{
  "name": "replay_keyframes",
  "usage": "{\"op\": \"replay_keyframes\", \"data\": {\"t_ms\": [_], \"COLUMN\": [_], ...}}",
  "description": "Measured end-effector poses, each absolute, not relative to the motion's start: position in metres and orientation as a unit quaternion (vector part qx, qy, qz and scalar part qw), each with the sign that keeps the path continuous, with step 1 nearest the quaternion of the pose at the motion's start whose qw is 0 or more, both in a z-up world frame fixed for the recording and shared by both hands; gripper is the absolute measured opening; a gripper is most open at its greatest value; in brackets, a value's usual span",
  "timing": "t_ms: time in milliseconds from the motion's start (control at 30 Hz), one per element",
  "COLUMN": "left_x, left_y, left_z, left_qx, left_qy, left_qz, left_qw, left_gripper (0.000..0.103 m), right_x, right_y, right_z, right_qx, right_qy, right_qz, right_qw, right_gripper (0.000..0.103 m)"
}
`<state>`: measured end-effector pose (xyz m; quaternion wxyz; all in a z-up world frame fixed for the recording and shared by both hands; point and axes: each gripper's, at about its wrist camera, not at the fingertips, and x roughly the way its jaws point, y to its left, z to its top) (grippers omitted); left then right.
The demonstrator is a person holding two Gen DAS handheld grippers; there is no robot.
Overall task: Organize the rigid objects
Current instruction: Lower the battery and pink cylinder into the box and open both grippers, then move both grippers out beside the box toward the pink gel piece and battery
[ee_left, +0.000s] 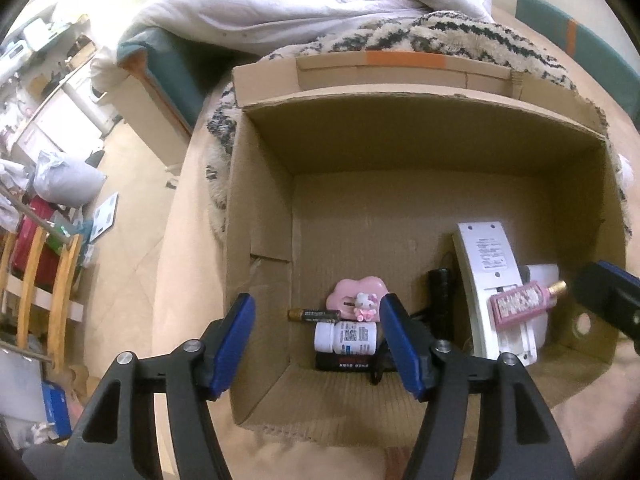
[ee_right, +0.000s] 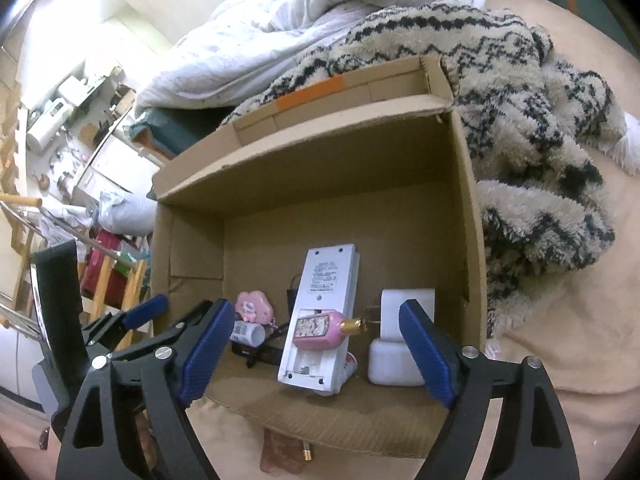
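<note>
An open cardboard box (ee_left: 420,136) (ee_right: 320,160) sits on the bed. Inside lie a white remote (ee_left: 492,280) (ee_right: 320,312), a pink perfume bottle (ee_left: 520,306) (ee_right: 322,328) on top of it, a white adapter (ee_right: 400,344), a pink Hello Kitty case (ee_left: 356,300) (ee_right: 254,306), a battery (ee_left: 314,315), a white pill bottle (ee_left: 346,336) (ee_right: 248,332) and a black item (ee_left: 440,296). My left gripper (ee_left: 318,346) is open and empty over the box's near left corner. My right gripper (ee_right: 316,354) is open and empty above the near edge, over the perfume bottle.
A fuzzy black-and-cream blanket (ee_right: 540,140) and a white duvet (ee_left: 300,0) lie behind and right of the box. A small pinkish object (ee_right: 284,452) lies on the bedsheet in front of the box. Cluttered floor and a wooden rack (ee_left: 40,280) are at the left.
</note>
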<state>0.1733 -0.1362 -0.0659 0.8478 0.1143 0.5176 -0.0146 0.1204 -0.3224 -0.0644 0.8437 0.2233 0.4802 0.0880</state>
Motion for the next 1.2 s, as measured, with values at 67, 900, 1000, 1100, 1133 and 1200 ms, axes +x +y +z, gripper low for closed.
{"op": "replay_keyframes", "data": {"t_ms": [67, 900, 1000, 1100, 1133, 1200], "left_x": [0.171, 0.105, 0.100, 0.094, 0.094, 0.093], "left_y": [-0.135, -0.086, -0.079, -0.071, -0.070, -0.066], "left_z": [-0.063, -0.038, -0.043, -0.049, -0.051, -0.055], "left_qx": [0.113, 0.093, 0.090, 0.086, 0.084, 0.077], "left_qy": [0.517, 0.501, 0.504, 0.508, 0.510, 0.515], "left_qz": [-0.015, 0.000, 0.001, 0.005, 0.006, 0.008], "left_qw": [0.849, 0.860, 0.859, 0.857, 0.856, 0.854], "left_gripper": [0.061, 0.062, 0.062, 0.062, 0.062, 0.062], "right_x": [0.119, 0.058, 0.049, 0.041, 0.039, 0.034], "right_y": [-0.323, -0.325, -0.318, -0.309, -0.306, -0.301], "right_z": [-0.063, -0.048, -0.051, -0.055, -0.057, -0.059], "right_qx": [0.225, 0.238, 0.233, 0.227, 0.225, 0.221], "right_qy": [0.479, 0.462, 0.469, 0.478, 0.481, 0.486], "right_qz": [0.086, 0.075, 0.079, 0.084, 0.085, 0.087], "right_qw": [0.844, 0.851, 0.848, 0.844, 0.843, 0.841], "right_gripper": [0.090, 0.090, 0.090, 0.090, 0.090, 0.090]}}
